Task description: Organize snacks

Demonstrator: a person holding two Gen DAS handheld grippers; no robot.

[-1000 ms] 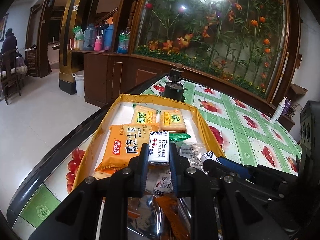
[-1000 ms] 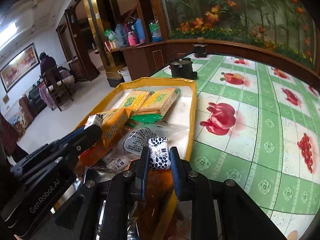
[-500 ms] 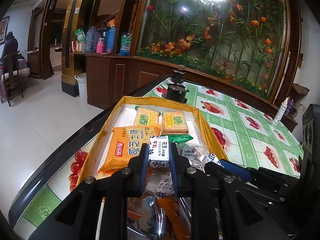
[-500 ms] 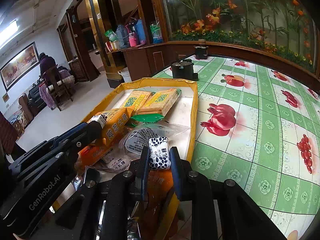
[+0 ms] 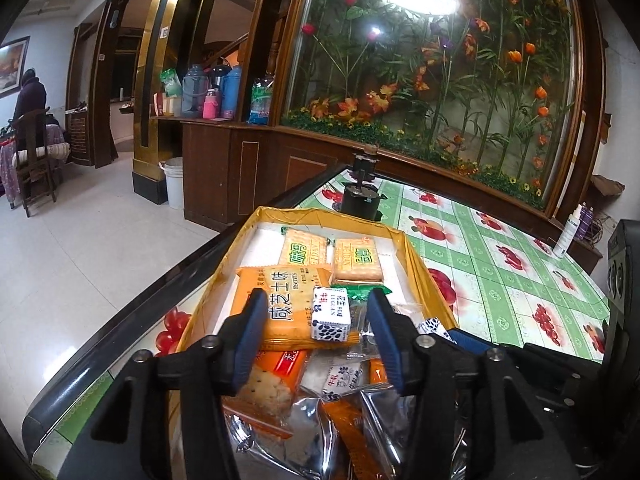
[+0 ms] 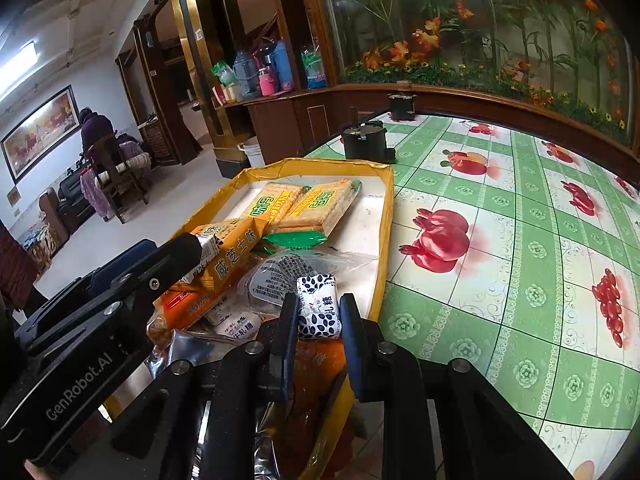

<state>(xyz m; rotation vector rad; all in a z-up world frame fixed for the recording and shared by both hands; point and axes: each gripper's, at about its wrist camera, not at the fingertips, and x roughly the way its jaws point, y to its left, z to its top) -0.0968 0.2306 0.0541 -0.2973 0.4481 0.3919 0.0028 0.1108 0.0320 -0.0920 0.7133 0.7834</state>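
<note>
yellow tray (image 5: pixel 418 264) sits at the bench's (image 6: pixel 500 240) left edge, crowded with snacks; the bench lies bare to its right. left gripper (image 5: pixel 318 314) tilts down over the tray, fingers opening, white candy block (image 5: pixel 331 313) lying loose between them on the orange biscuit pack (image 5: pixel 280 300). right gripper (image 6: pixel 319 312) tilts down at the tray's near right rim, fingers pinching a blue-patterned candy (image 6: pixel 319 312).
</note>
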